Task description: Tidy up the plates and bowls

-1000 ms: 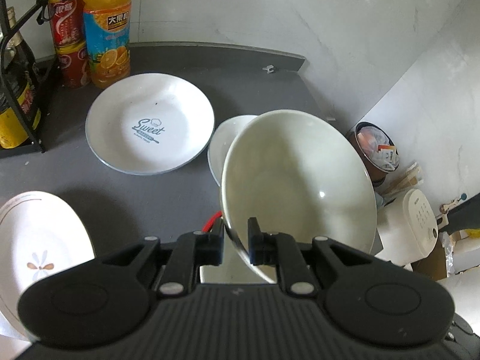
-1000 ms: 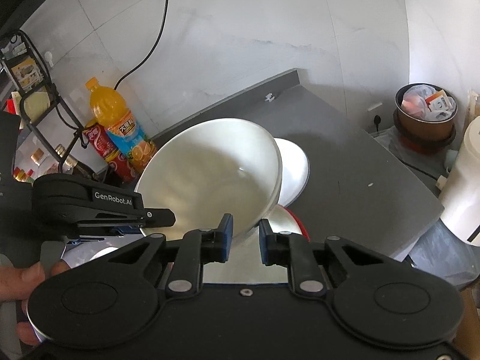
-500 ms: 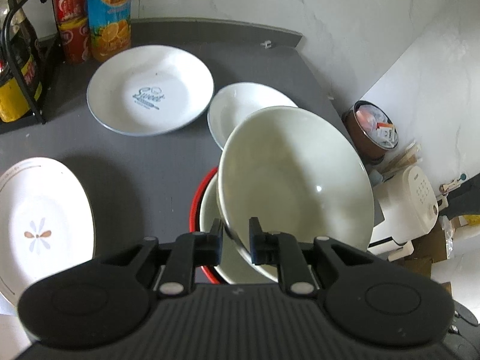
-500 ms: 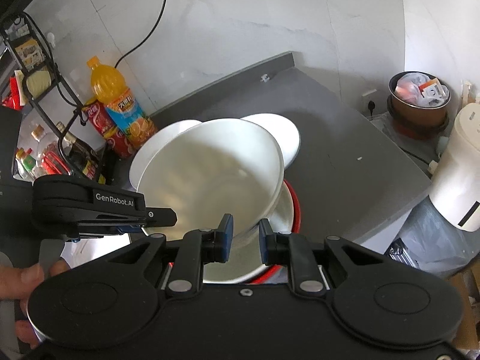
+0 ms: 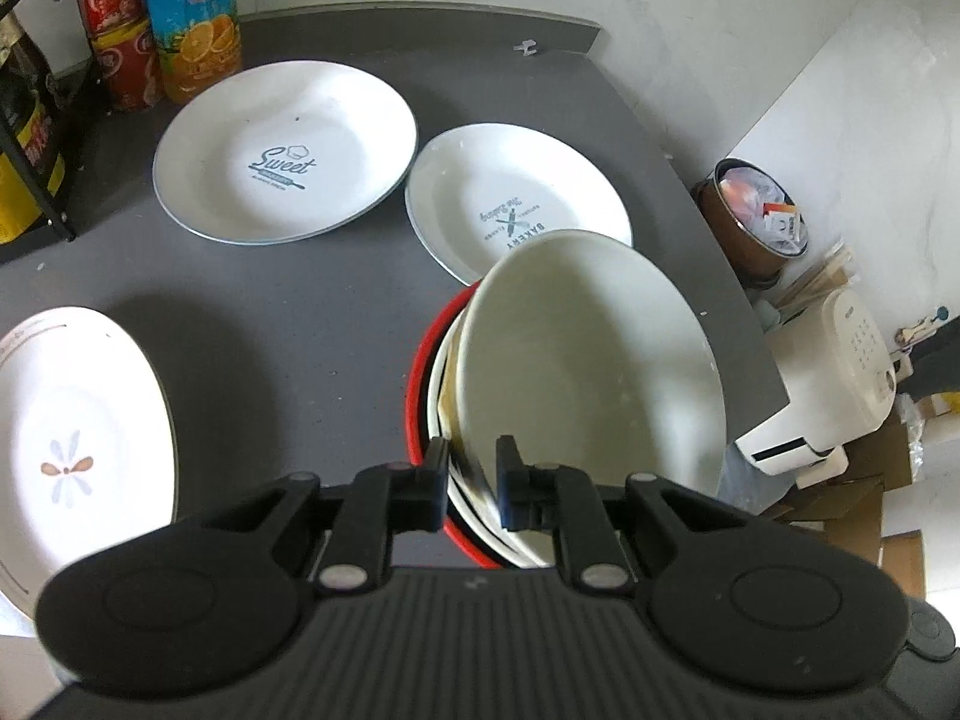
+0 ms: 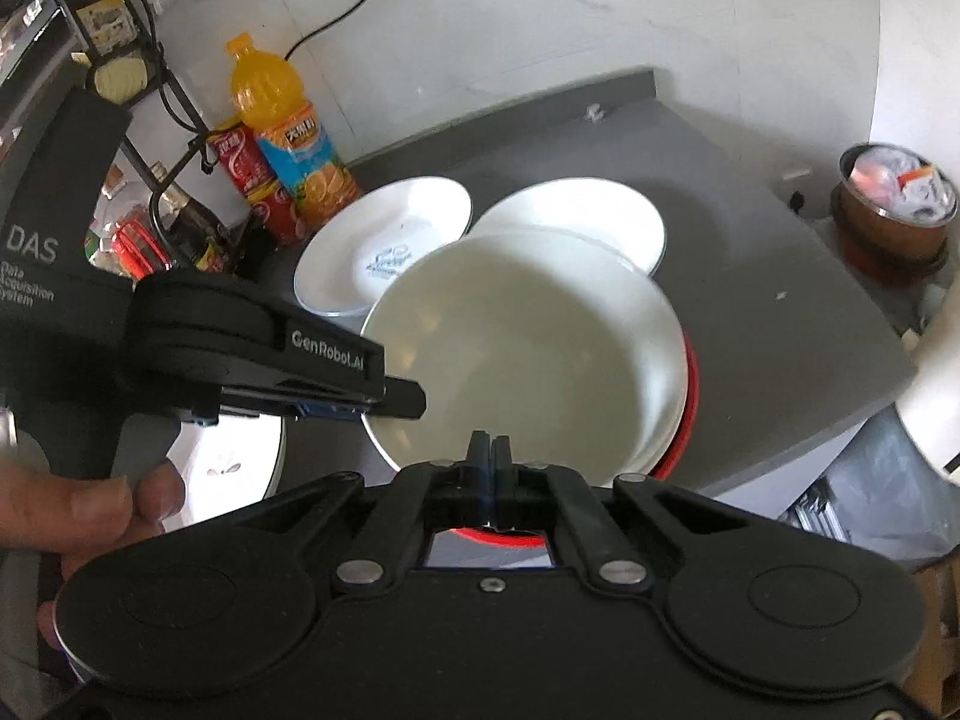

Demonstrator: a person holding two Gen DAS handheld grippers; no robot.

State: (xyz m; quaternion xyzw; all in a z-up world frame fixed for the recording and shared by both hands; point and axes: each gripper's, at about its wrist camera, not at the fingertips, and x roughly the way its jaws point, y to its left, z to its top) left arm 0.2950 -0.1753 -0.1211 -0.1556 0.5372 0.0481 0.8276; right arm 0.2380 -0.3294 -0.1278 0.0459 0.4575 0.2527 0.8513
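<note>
Now the left hand-held gripper (image 5: 471, 483), pinching the cream bowl's (image 5: 591, 354) rim, had lowered it tilted into the red-rimmed stack (image 5: 427, 396) near the tabletop's right edge, nearly nested, while the right hand-held gripper (image 6: 491, 450) had pressed together empty.

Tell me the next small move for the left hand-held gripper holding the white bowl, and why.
Probably lower a little further, then open. The left hand-held gripper pinches the rim of the white bowl, which sits tilted over the red-rimmed bowl stack, not yet nested flat.
</note>
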